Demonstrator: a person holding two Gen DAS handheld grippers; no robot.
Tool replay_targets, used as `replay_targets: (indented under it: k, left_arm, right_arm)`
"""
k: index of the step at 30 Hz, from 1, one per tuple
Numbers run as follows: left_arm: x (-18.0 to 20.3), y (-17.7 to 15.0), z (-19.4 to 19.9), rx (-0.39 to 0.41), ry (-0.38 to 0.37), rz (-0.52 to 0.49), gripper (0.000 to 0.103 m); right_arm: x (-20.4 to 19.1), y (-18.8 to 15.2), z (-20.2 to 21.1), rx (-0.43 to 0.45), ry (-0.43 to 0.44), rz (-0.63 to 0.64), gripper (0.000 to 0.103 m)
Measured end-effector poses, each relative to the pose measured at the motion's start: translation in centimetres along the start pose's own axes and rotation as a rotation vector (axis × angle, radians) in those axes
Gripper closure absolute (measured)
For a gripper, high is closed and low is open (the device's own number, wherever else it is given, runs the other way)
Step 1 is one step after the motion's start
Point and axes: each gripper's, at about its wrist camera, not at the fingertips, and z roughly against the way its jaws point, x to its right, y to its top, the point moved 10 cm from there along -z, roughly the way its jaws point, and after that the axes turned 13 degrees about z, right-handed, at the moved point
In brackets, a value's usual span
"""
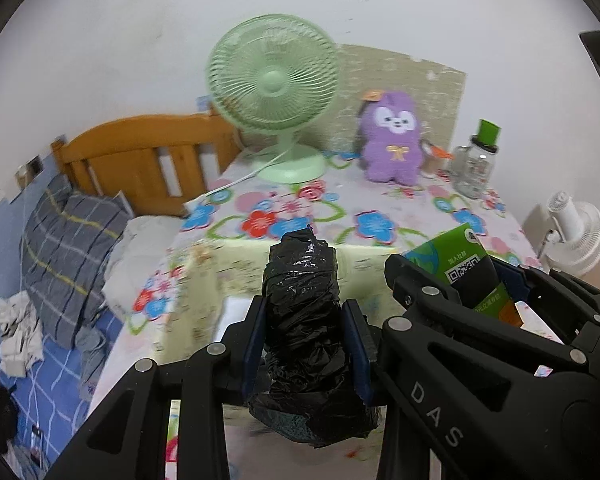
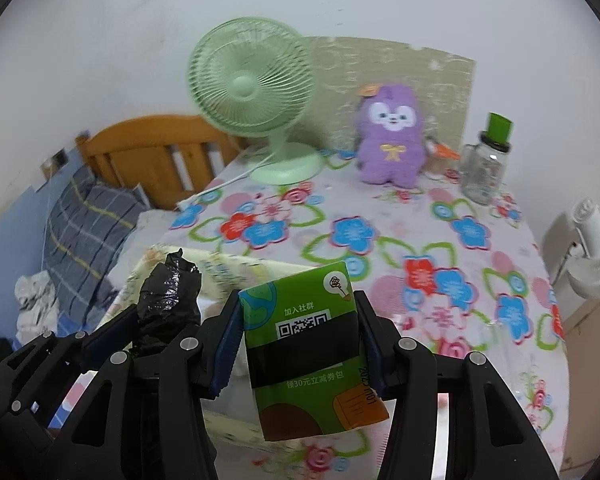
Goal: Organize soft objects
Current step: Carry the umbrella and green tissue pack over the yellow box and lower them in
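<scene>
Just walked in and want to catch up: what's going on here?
A person is tidying soft items with two hand-held grippers. The left hand-held gripper is clamped on a roll of black plastic bags, and the right hand-held gripper holds a green tissue pack. Both are held above the floral-covered table, near a pale open box.

left hand-held gripper [image 1: 304,344]: clamped, tilted down | right hand-held gripper [image 2: 300,344]: clamped, tilted down

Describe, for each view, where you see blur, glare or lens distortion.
Left wrist view: black plastic roll glints with glare; green fan slightly soft; dark fisheye corners. Right wrist view: green tissue pack sharp, floral tablecloth bows outward, plush toy mildly blurred.
</scene>
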Motion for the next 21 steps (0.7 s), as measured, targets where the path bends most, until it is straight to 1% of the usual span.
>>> replay_targets:
  k: [5, 9, 21]
  left_arm:
    - [-3.1, -0.1, -1.0, -0.023, 0.030, 0.038, 0.064]
    - [-5.1, -0.5, -2.1, -0.047, 0.048, 0.062, 0.064]
    - [-6.9, -1.6, -4.7, -0.116, 0.067, 0.076, 0.064]
  right_arm:
    - [-3.0, 0.2, -1.9, -0.029, 0.038, 0.041, 0.047]
    - [-4.5, 0.1, -3.5, -0.055, 0.057, 0.057, 0.047]
    - [-5.9, -1.0, -7.0, -0.125, 0.082, 0.066, 0.047]
